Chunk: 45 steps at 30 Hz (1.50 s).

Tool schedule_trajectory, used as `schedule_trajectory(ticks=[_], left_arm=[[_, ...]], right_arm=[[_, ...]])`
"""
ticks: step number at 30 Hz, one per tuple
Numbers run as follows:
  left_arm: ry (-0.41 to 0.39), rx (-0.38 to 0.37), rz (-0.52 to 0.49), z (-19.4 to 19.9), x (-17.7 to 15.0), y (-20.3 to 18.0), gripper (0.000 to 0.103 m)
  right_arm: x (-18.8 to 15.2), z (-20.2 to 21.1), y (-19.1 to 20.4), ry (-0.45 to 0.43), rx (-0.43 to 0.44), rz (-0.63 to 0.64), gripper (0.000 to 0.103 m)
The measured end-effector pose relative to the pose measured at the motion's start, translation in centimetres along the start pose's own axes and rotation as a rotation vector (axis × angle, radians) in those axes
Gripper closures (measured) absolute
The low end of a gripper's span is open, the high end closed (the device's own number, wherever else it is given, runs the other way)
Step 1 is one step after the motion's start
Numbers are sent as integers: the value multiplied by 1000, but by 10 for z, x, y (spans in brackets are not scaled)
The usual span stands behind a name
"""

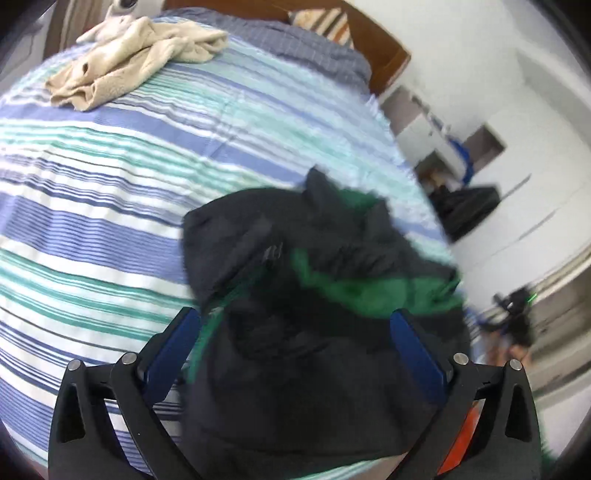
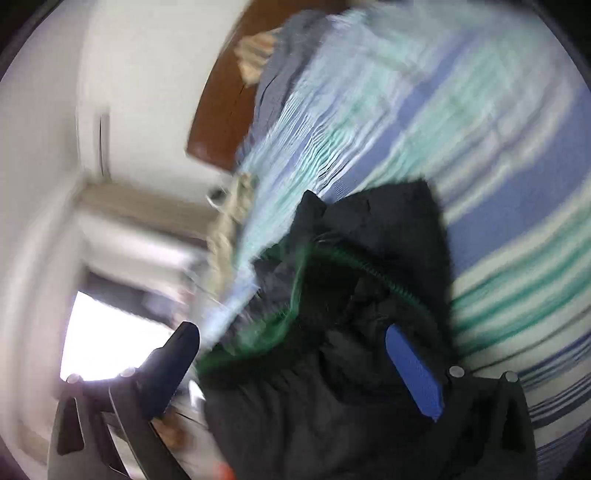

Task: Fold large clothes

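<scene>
Firstly, left wrist view: one left gripper, black frame with blue pads, jaws spread wide; one black jacket with green lining and a green zip edge, lying bunched between the jaws on the near right part of the bed, pads not pressing on it. One striped bedsheet, blue, white and teal bands, covering the bed. One beige towel, crumpled, at the far left of the bed, well apart from the jacket. One grey-blue checked blanket at the head end, with a striped pillow against a brown wooden headboard. White wall and cabinets to the right, blurred. No brand, label or writing can be read. Next, right wrist view, heavily blurred: one right gripper, jaws likewise standing wide apart; the jacket lies heaped between and beyond them at the bed's edge, green zip showing, the right-hand blue pad in front of the cloth, not clamped. Striped bedsheet behind; headboard upper left. No legible writing here either.
</scene>
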<state>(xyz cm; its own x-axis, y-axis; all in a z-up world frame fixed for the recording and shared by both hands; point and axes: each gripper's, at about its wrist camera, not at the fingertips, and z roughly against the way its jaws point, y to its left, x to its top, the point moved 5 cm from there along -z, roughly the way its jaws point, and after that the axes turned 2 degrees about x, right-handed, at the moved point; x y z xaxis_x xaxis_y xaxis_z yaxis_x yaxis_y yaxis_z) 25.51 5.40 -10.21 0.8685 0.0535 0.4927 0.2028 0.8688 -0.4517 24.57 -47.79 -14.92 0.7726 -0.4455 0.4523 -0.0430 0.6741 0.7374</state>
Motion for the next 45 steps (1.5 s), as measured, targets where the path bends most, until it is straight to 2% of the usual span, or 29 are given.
schedule_trajectory(ticks=[2, 3, 6, 7, 8, 9, 10, 11, 12, 13, 14, 15, 19, 21, 25, 27, 30, 33, 35, 37, 45], left_arm=[[42, 26, -29, -16, -5, 1, 1], [69, 44, -54, -25, -9, 2, 1], [146, 167, -160, -57, -23, 2, 1], [157, 190, -193, -64, -27, -1, 5], [156, 199, -209, -66, -30, -5, 17], [146, 223, -223, -65, -32, -9, 21], [133, 244, -229, -62, -31, -10, 36], [121, 267, -236, -56, -31, -12, 55], [107, 286, -243, -47, -31, -14, 64], [92, 282, -246, -38, -31, -17, 80], [73, 274, -250, -30, -29, -19, 85], [43, 269, -261, -19, -26, -23, 86], [-129, 255, -293, 21, 8, -52, 87], [-218, 301, -295, 23, 34, -62, 87], [-324, 370, -237, 0, 82, -66, 87], [-358, 434, -216, -31, 103, -62, 86], [-341, 544, -217, -87, 113, -44, 84], [-271, 638, -223, -132, 103, -13, 78], [-240, 628, -211, -145, 87, 1, 73], [-281, 602, -187, -145, 83, 7, 72], [-274, 546, -140, -165, 84, 16, 69]], right_arm=[[-5, -16, 11, 60, -137, 165, 0], [-7, -23, 12, 81, -177, 216, 0], [-14, -46, 11, 106, -323, 375, 0], [-16, -56, 10, 107, -372, 420, 0], [-18, -65, 9, 114, -408, 463, 0], [-21, -67, 9, 121, -425, 498, 4], [-25, -72, 14, 131, -446, 547, 11], [-30, -73, 21, 141, -469, 587, 32], [-33, -70, 27, 142, -491, 616, 53], [-37, -64, 34, 131, -535, 659, 63], [-36, -62, 37, 118, -566, 688, 78], [-35, -54, 45, 91, -589, 717, 84], [-7, -17, 75, -67, -582, 700, 87], [19, -7, 87, -149, -576, 676, 87], [72, -19, 98, -265, -609, 645, 87], [90, -33, 93, -298, -646, 645, 87], [107, -72, 64, -291, -712, 616, 87], [107, -120, 7, -212, -788, 539, 88], [101, -147, -33, -140, -796, 464, 87], [98, -161, -54, -137, -767, 418, 87], [97, -175, -65, -174, -775, 413, 85]])
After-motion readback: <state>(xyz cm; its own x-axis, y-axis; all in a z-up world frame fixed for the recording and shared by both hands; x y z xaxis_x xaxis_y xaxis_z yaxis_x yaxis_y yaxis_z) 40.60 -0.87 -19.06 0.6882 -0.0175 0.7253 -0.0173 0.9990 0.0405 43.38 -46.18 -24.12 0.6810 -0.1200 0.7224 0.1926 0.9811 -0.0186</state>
